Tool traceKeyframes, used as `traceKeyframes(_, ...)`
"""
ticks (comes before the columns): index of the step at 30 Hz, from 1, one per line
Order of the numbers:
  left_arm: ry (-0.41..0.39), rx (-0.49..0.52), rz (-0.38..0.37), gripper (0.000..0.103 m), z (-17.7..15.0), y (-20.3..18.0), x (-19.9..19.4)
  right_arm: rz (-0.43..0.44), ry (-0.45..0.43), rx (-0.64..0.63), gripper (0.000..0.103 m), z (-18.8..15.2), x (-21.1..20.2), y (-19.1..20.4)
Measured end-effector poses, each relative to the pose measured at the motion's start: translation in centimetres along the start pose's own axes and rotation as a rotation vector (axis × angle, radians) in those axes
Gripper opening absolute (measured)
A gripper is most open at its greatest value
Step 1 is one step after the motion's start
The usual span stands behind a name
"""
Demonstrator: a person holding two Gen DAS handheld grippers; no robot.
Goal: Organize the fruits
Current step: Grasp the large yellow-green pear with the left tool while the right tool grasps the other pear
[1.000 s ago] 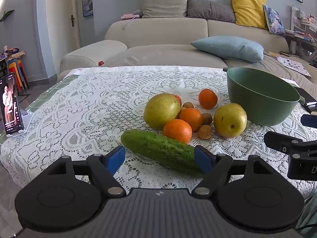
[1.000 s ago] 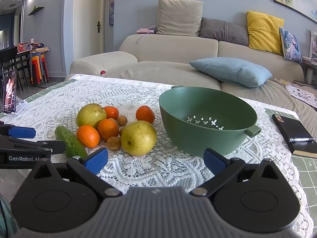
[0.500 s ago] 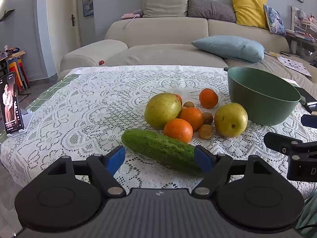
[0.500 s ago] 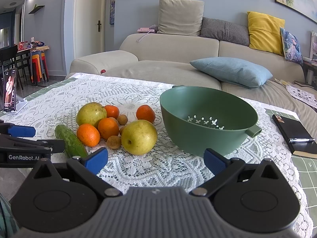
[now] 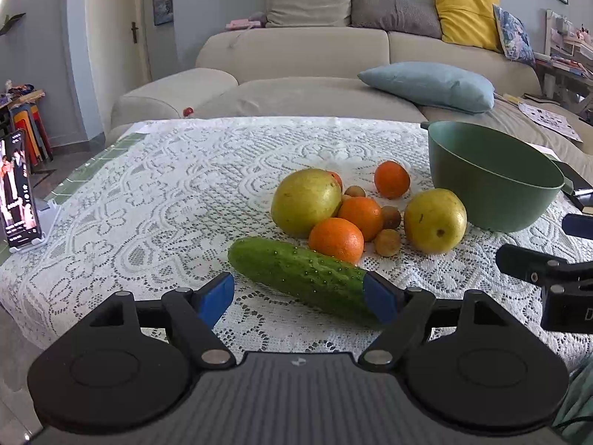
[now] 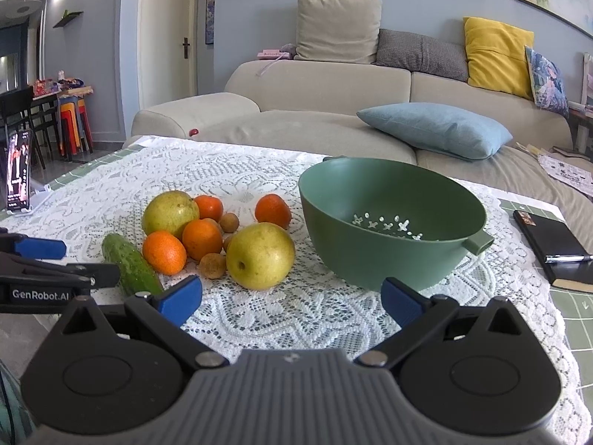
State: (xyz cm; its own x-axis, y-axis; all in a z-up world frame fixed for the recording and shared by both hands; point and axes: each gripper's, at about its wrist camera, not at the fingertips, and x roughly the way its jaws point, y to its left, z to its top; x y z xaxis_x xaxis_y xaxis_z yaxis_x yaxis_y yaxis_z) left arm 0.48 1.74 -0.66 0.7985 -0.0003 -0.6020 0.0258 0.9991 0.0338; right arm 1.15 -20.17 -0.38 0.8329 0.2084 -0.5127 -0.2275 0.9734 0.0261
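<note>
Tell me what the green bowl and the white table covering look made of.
The green perforated bowl looks like matte moulded plastic: even colour, a soft sheen, cut-out drain holes and moulded handle tabs. The white patterned tablecloth looks like lace fabric, with an openwork weave showing darker table through.

Left half of lace-covered table (image 5: 141, 185) bare, free passage; phone on stand (image 5: 16, 189) at left edge. Fruit cluster (image 6: 207, 230) packed mid-table, colander (image 6: 389, 222) just right, notebook (image 6: 556, 252) blocks right edge.

Each hand-held gripper, left (image 5: 298, 298) and right (image 6: 291, 298), has a ribbed grey body, two black round discs, black linkage arms with silver pivot screws, and blue fingertips (image 6: 179, 298). White "GenRobot.AI" lettering marks the left one's side.
</note>
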Motion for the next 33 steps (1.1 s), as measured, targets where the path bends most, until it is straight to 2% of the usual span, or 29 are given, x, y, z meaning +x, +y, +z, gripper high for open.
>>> traceKeyframes(6,0.009,0.004,-0.048,0.089,0.7,0.4,-0.2,0.039,0.021,0.022,0.099,0.4,0.9,-0.1)
traceKeyframes(10,0.037,-0.018,-0.101,0.080,1.4,1.0,-0.1,0.053,0.035,0.040,0.099,0.7,1.7,0.0)
traceKeyframes(14,0.076,-0.051,-0.127,0.078,2.3,1.5,0.1,0.067,0.040,0.052,0.098,1.5,2.2,0.0)
traceKeyframes(17,0.106,-0.071,-0.175,0.071,3.4,2.0,0.5,0.080,0.078,0.051,0.092,2.5,3.0,0.3)
traceKeyframes(20,0.127,-0.037,-0.194,0.066,5.0,2.2,1.0,0.110,0.116,0.040,0.092,3.8,3.8,0.8)
traceKeyframes(23,0.148,0.041,-0.191,0.061,6.3,1.8,1.6,0.120,0.165,0.027,0.092,4.9,4.9,1.4)
traceKeyframes(27,0.213,0.112,-0.220,0.054,7.5,1.6,3.0,0.151,0.219,0.067,0.091,5.3,6.2,1.3)
traceKeyframes(33,0.267,0.072,-0.231,0.053,8.4,3.3,5.5,0.161,0.268,0.153,0.083,5.0,7.4,0.6)
